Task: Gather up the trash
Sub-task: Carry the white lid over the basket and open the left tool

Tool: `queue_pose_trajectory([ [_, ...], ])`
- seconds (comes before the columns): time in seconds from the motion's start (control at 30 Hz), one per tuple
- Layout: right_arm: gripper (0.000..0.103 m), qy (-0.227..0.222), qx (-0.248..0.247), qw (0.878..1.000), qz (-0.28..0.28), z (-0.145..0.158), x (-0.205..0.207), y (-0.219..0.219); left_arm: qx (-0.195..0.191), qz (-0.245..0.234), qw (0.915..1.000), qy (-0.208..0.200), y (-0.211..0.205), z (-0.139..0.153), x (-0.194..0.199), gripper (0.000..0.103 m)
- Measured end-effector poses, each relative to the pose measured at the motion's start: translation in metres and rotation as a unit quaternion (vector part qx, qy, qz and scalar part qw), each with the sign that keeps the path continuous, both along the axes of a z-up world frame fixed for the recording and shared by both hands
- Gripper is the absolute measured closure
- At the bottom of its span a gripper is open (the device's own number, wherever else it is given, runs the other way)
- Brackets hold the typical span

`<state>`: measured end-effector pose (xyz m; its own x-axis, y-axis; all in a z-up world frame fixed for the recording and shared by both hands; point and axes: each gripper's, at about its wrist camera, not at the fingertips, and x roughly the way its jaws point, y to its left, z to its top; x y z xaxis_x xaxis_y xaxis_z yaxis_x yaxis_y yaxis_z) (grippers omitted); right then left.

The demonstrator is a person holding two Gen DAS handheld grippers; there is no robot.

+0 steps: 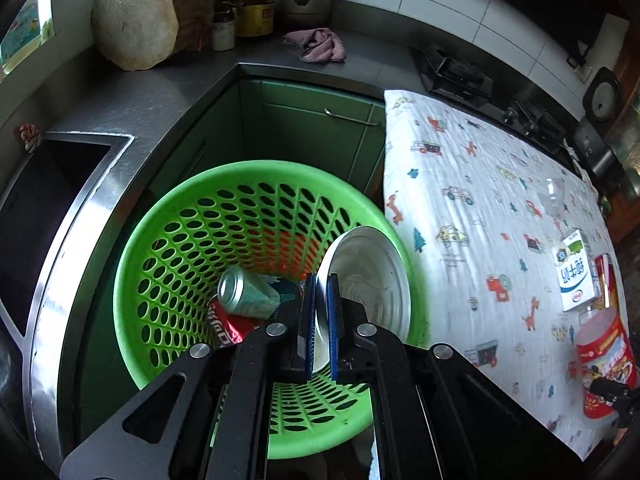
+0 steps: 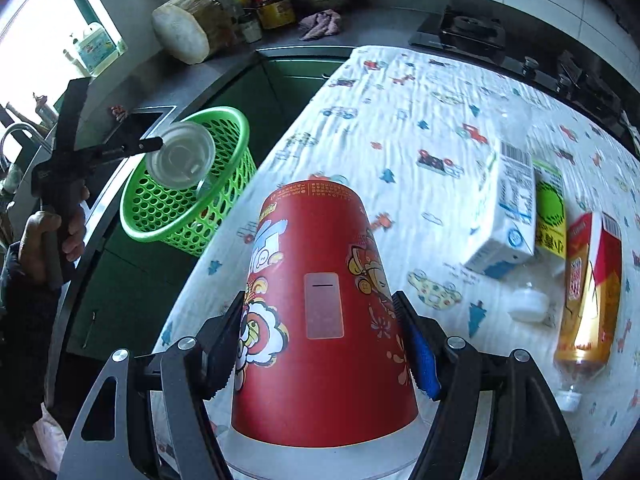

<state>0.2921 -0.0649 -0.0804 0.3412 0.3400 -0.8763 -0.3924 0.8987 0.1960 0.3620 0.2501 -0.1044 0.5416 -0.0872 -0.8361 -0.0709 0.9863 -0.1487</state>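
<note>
Kitchen counters wrap around your cloth-covered table (image 2: 420, 128), with the green basket (image 1: 168, 248) on the floor at its nine o'clock side. Your left hand-held gripper (image 1: 322, 312) is pressed together on the rim of a clear plastic cup (image 1: 368, 280), held above the basket, where two crushed cans (image 1: 244, 296) lie. Your right hand-held gripper (image 2: 320, 344) pinches a red paper cup (image 2: 320, 300) over the table; a milk carton (image 2: 508, 216) and a bottle (image 2: 588, 288) lie at its two o'clock.
</note>
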Motion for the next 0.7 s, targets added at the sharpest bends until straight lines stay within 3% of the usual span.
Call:
queue_pose_trajectory([
  [0.2,0.035,-0.017,0.002,0.999,0.034,0.015,0.02,0.045,-0.01,0.007,0.9991,0.04,0.01,-0.035,0.008,0.096],
  [0.33,0.035,-0.026,0.007,0.998,0.055,0.024,0.033,0.073,-0.04,0.019,0.9972,0.061,0.021,-0.052,0.005,0.09],
  [0.57,0.035,-0.035,0.014,0.995,0.091,0.031,0.054,0.123,-0.059,0.036,0.996,0.056,0.043,-0.054,-0.014,0.082],
  [0.63,0.035,-0.037,0.014,0.994,0.101,0.031,0.062,0.139,-0.06,0.048,0.9958,0.05,0.051,-0.051,-0.022,0.068],
  [0.7,0.035,-0.036,0.012,0.993,0.111,0.028,0.071,0.156,-0.062,0.055,0.9956,0.044,0.059,-0.048,-0.03,0.067],
])
